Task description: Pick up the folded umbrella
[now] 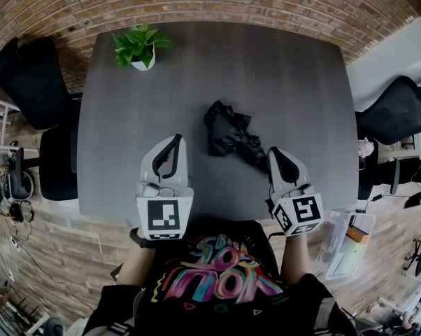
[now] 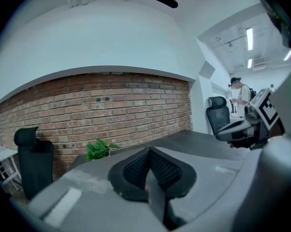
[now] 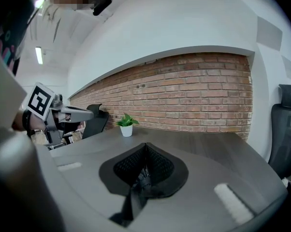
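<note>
The folded umbrella [image 1: 228, 133], a crumpled black bundle, lies mid-table on the dark grey table [image 1: 287, 82]. My right gripper [image 1: 272, 152] meets its near right end. In the right gripper view the mesh pads [image 3: 157, 166] are closed, with a twist of black umbrella fabric [image 3: 139, 185] pinched between them. My left gripper [image 1: 177, 140] hovers over the table to the left of the umbrella, apart from it. Its pads [image 2: 167, 170] meet in a line in the left gripper view, and nothing clear is held between them.
A small potted plant [image 1: 139, 47] stands at the table's far left corner. Black office chairs [image 1: 29, 82] flank the table at left, and another chair [image 1: 399, 110] sits at right. A brick wall runs behind. Clutter lies on the floor at the near right.
</note>
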